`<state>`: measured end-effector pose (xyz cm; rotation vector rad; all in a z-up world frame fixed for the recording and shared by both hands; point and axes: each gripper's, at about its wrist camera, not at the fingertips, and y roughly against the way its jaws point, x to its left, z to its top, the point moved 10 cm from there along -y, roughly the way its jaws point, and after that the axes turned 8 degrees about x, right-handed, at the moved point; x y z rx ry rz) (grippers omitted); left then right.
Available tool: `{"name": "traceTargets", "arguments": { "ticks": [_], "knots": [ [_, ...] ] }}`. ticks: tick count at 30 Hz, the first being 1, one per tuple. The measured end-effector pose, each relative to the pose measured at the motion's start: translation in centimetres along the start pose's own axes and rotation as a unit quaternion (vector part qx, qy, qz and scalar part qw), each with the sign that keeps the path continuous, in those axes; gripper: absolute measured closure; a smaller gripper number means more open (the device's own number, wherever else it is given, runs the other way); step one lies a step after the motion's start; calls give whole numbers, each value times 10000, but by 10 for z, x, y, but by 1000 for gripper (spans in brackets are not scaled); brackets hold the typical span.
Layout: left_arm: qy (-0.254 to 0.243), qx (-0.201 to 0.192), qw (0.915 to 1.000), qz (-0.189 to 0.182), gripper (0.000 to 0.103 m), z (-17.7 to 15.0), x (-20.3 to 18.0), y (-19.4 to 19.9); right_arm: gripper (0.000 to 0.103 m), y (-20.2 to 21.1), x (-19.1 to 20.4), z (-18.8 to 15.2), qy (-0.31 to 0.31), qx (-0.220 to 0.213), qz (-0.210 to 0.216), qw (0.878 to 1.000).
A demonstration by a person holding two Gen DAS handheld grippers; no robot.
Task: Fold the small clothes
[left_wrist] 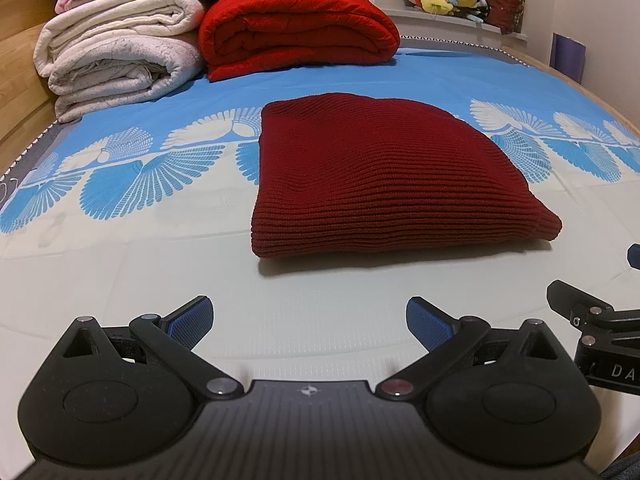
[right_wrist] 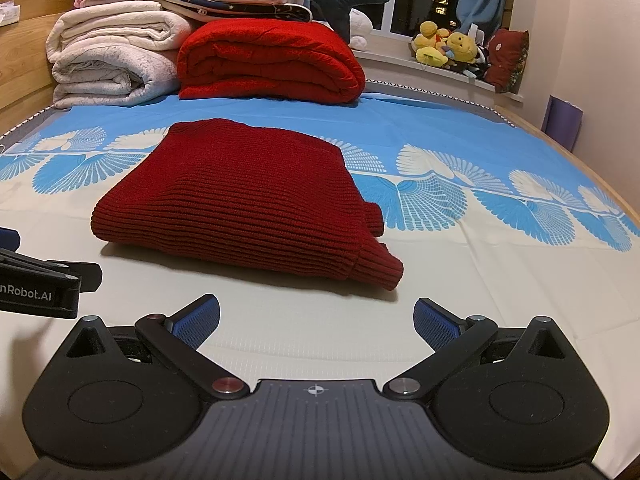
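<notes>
A bed (left_wrist: 120,264) spread with a blue-and-cream sheet fills the room, a window ledge beyond its far edge. Far ahead of both grippers and to their left, a stack of pale quilts (left_wrist: 116,60) sits against the wooden bed frame, with a rolled bright red blanket (left_wrist: 296,32) beside it. Straight ahead of the left gripper (left_wrist: 310,326), and ahead and slightly left of the right gripper (right_wrist: 316,326), lies the dark red knit sweater (right_wrist: 240,196), already folded into a compact block on the sheet, one ribbed cuff poking out at its near right corner. Small plush toys (right_wrist: 444,46) crowd the ledge, far ahead and to the right. Both grippers hover short of the sweater, jaws spread wide, holding nothing. The fold looks finished; any further nudge risks catching that loose cuff and dragging the layers apart, since bulky knit slides easily. No basket, box or drawer appears in either view.
</notes>
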<state>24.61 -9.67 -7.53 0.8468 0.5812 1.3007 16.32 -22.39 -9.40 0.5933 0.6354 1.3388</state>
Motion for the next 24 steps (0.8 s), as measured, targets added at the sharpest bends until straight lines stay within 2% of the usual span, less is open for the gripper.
{"name": "traceTargets", "arguments": {
  "ticks": [24],
  "knots": [
    [-69,-21,10000,-32,0,0,-5,-1,1,2,1,0,19,-23,52,10000]
  ]
}}
